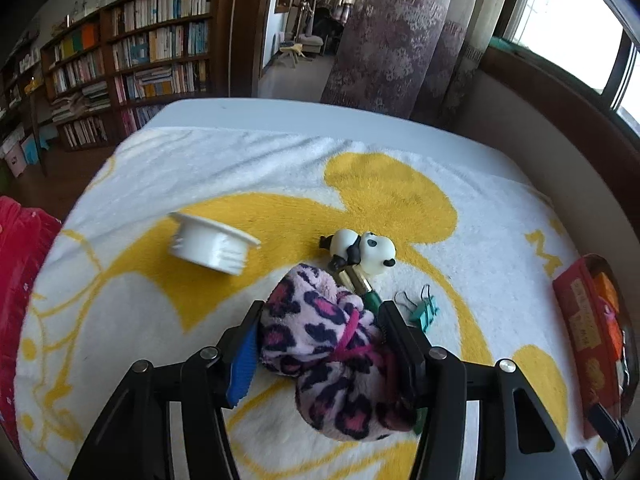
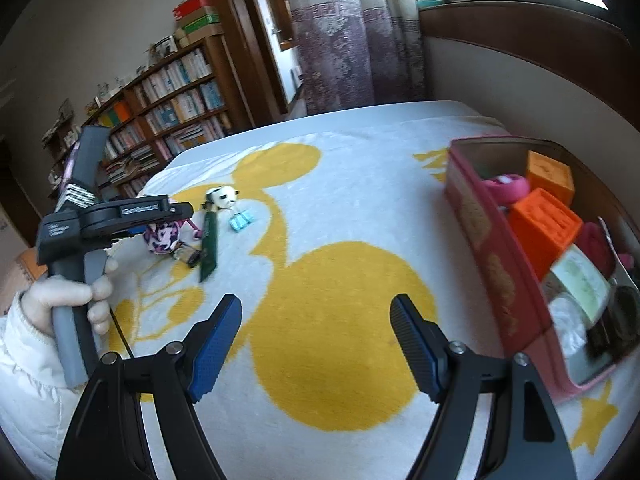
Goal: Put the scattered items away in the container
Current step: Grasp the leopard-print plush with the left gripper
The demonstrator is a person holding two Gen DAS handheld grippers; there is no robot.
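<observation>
A pink leopard-print plush pouch (image 1: 332, 344) lies on the white and yellow towel (image 1: 200, 168), and my left gripper (image 1: 322, 312) is shut on it, a pad pressing each side. Just beyond it lie a panda figure (image 1: 366, 250), a green and gold pen (image 1: 360, 286) and a teal binder clip (image 1: 424, 308). A white plastic cap (image 1: 212, 246) lies further left. The red container (image 2: 492, 240) stands at the right and holds orange blocks (image 2: 544, 224) and several other items. My right gripper (image 2: 316, 308) is open over the towel, nothing between its fingers. The right wrist view also shows the pouch (image 2: 162, 238).
A gloved hand (image 2: 72, 296) in a white sleeve holds the left gripper's handle. A red cloth (image 1: 20, 280) lies off the towel's left edge. Bookshelves (image 1: 140, 52) and curtains (image 1: 392, 40) stand beyond the table. Bare towel stretches between the scattered items and the container.
</observation>
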